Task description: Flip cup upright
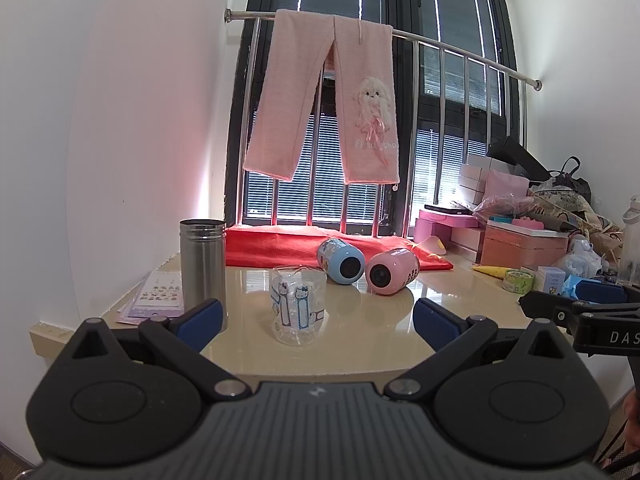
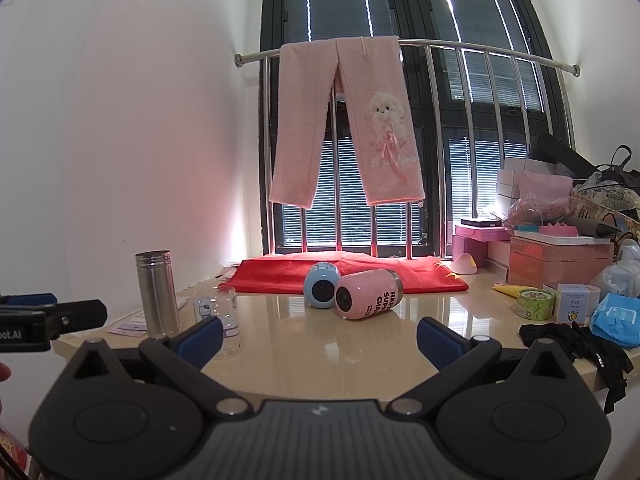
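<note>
While both grippers are hovering short of the glossy beige tabletop (image 1: 360,340), neither one is holding anything. The left gripper (image 1: 318,320) is keeping its blue-padded fingers (image 1: 200,320) spread wide, and a clear glass cup printed with blue cartoon cats (image 1: 297,306) is standing upright just beyond the gap, nearer the left finger. Beside that finger, a tall brushed-steel cylindrical flask (image 1: 203,266) is standing upright, partly hidden by the pad.

Farther ahead of the fingers, two small cups are lying on their sides with their round ends facing the cameras: a light blue cup (image 1: 340,261) and, touching or almost touching it on the right, a pink cup with dark lettering (image 1: 392,271). Both are resting at the edge of a red cloth (image 1: 280,242) spread under the window bars, where a pair of pink fleecy trousers (image 1: 328,96) is hanging over the rail.

The right gripper (image 2: 320,338) is likewise holding its fingers (image 2: 438,340) wide apart, with the pink cup lying straight ahead between them and the blue cup just to its left. Past the right finger, a black garment (image 2: 580,344) is draping over the table edge, near a small green round tin (image 2: 534,302) and a blue packet (image 2: 616,314). At the left border of this view, the tip of the other gripper is showing.
</note>
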Available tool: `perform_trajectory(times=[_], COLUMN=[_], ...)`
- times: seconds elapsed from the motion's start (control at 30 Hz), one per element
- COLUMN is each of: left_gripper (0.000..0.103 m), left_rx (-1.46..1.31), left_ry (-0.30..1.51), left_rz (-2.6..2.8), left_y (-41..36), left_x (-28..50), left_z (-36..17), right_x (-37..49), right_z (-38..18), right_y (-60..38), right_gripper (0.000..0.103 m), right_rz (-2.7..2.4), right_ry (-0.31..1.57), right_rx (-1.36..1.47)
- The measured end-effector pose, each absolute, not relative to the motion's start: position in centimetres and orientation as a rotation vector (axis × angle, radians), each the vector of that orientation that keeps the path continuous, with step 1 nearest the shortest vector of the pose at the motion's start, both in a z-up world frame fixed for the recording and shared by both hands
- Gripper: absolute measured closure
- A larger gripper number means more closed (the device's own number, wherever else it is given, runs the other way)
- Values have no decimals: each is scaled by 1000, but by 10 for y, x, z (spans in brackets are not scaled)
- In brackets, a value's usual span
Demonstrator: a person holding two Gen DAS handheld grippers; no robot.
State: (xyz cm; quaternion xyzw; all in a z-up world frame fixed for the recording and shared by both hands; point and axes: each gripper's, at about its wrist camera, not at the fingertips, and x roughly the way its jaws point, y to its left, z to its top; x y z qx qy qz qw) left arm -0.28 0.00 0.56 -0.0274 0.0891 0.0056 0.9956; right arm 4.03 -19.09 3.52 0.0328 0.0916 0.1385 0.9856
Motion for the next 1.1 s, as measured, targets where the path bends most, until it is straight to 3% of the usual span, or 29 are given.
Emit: perform_trajectory(times=[0.4,1.1], left_gripper=[0,0], left_rx=[-40,16], left_ry=[266,602], left_rz=[-80,-13], left_y=[-9,-70], left_x=[55,299], left_z=[33,93], right_x=[81,285], right_z=[42,63], right_y=[-198,-242], right_gripper=[0,0], right_rz=[301,429], right_ry=[222,347], right_rx=[43,-32])
